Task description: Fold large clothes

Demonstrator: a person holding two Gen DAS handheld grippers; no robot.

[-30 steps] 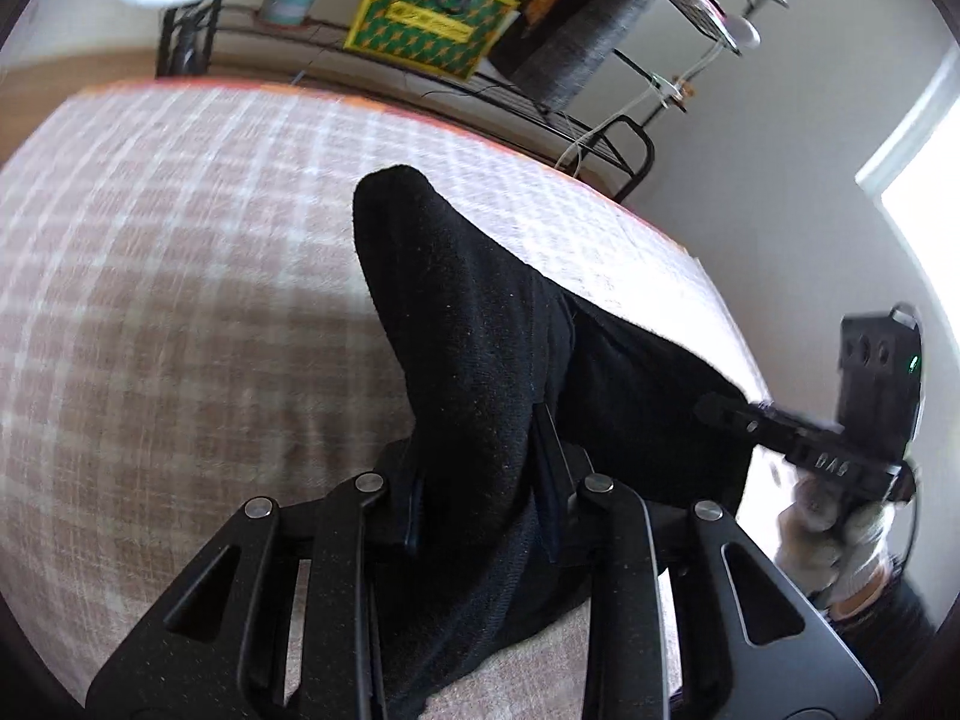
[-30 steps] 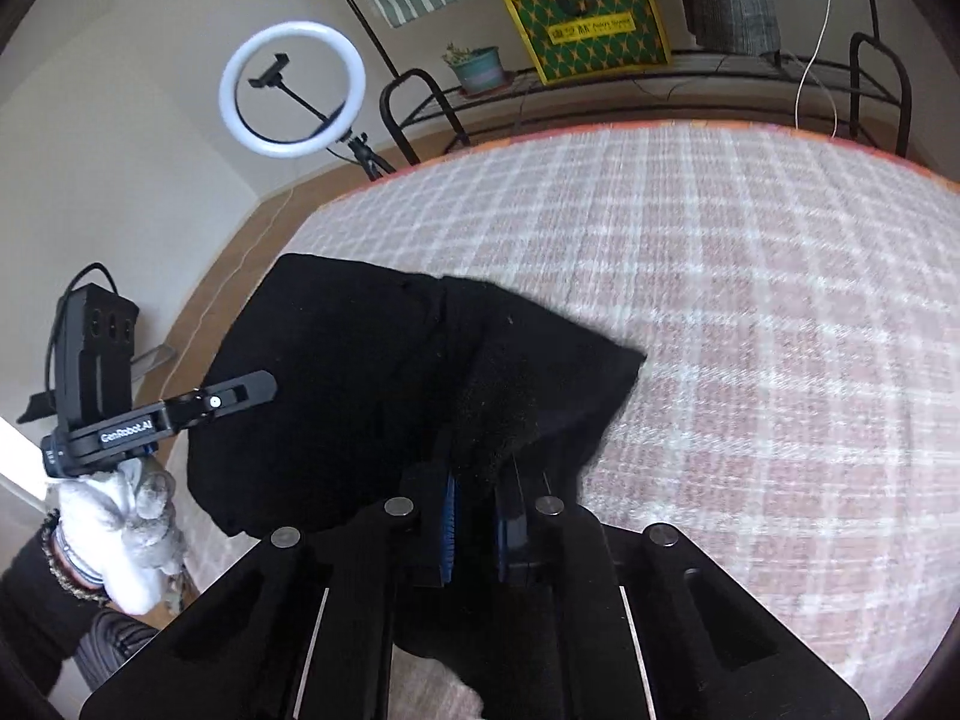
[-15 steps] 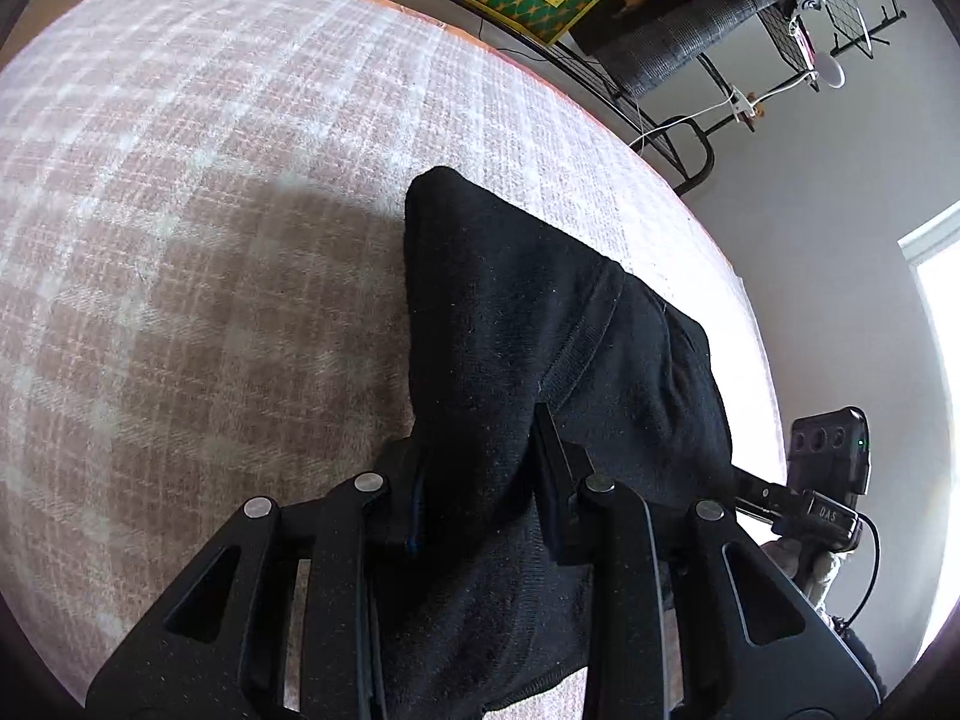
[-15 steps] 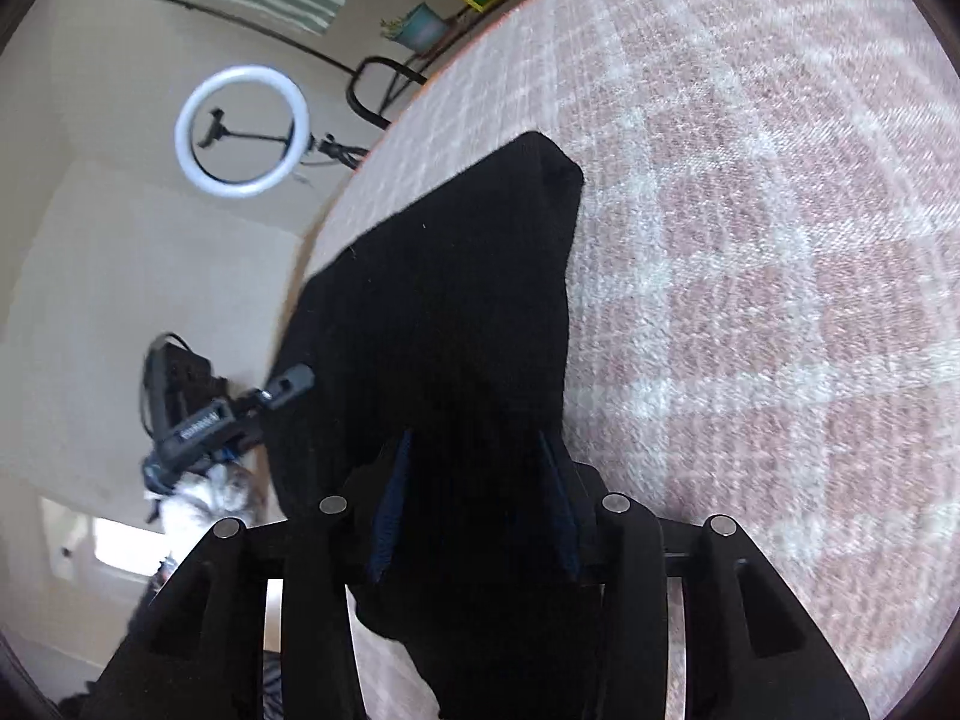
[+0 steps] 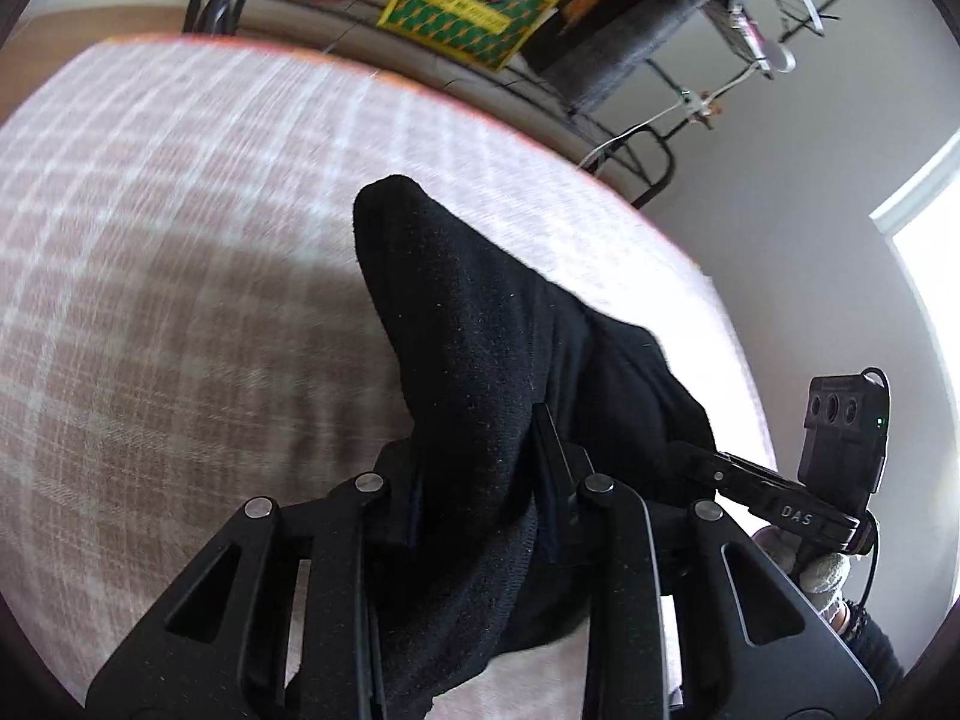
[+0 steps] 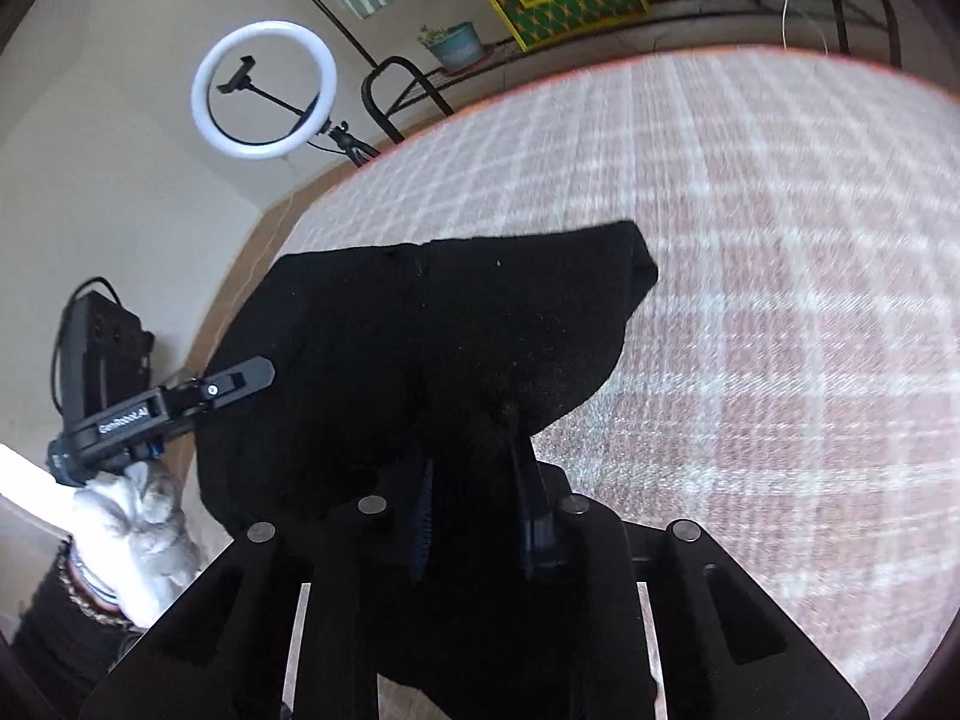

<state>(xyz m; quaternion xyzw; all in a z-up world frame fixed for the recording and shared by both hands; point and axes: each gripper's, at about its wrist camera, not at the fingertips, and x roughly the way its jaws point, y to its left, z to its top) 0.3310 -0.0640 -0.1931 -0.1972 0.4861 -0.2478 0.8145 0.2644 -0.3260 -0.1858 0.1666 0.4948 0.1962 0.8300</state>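
A black knit garment (image 5: 480, 360) is held up above a bed with a pink and white checked cover (image 5: 150, 240). My left gripper (image 5: 477, 474) is shut on one edge of the garment, with cloth bunched between its jaws. My right gripper (image 6: 474, 480) is shut on the garment (image 6: 420, 348) too. The garment spans between both grippers and hangs down over them. The right gripper also shows at the lower right of the left wrist view (image 5: 780, 504). The left gripper shows at the left of the right wrist view (image 6: 168, 414). The garment's lower part is hidden.
The checked cover (image 6: 750, 300) fills most of both views. Behind the bed stand a black metal rack (image 5: 600, 120), a yellow and green box (image 5: 468, 6), a potted plant (image 6: 456, 45) and a ring light (image 6: 264, 90). A bright window (image 5: 936, 276) is at the right.
Both grippers have tilted back up with the garment, so the far wall and rack show again. The garment stays gripped in both. The background is blurred from motion.
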